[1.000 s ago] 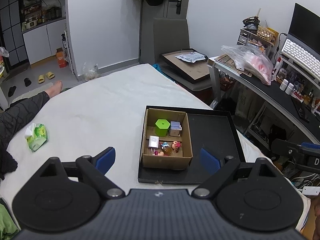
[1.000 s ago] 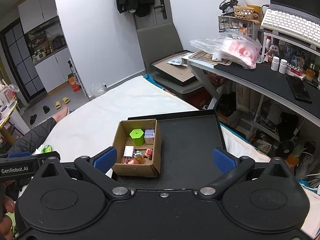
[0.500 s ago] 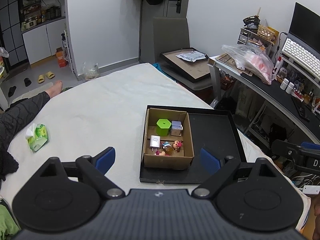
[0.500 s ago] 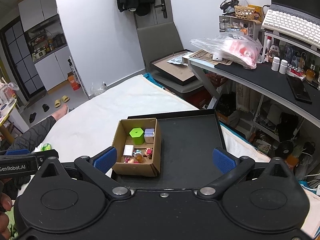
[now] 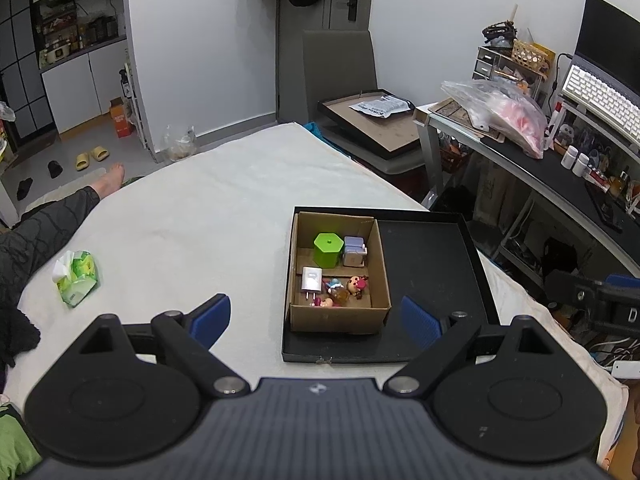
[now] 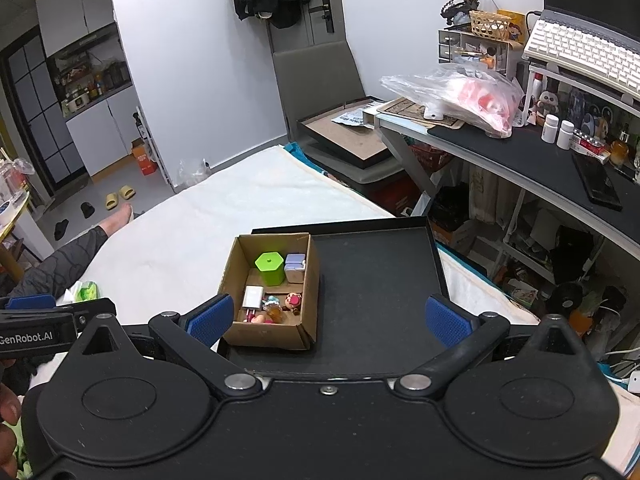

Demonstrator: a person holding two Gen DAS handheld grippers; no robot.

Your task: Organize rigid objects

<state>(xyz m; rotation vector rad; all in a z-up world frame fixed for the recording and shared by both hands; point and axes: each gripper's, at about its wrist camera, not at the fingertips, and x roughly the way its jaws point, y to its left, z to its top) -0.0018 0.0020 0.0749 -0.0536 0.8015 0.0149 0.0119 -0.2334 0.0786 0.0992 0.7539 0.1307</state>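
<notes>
A small cardboard box [image 5: 338, 314] [image 6: 264, 338] stands in the left half of a shallow black tray [image 5: 432, 264] [image 6: 376, 272] on a white bed. In the box are a green hexagonal container [image 5: 328, 249] [image 6: 270, 267], a small pale lilac box [image 5: 354, 250] [image 6: 295, 267], a white plug charger [image 5: 311, 279] [image 6: 253, 297] and small toy figures [image 5: 344, 288] [image 6: 280, 306]. My left gripper [image 5: 316, 318] is open and empty, above and short of the box. My right gripper [image 6: 326, 316] is open and empty, above the tray's near edge.
A green tissue pack [image 5: 76, 278] lies on the bed at the left. A person's leg [image 5: 48, 224] rests on the bed's left side. A cluttered desk [image 6: 532, 160] runs along the right. A chair with a picture frame [image 6: 348, 136] stands past the bed.
Both grippers have drifted slightly; the box and tray sit a little farther right and higher in the left view. Nothing was taken hold of or let go.
</notes>
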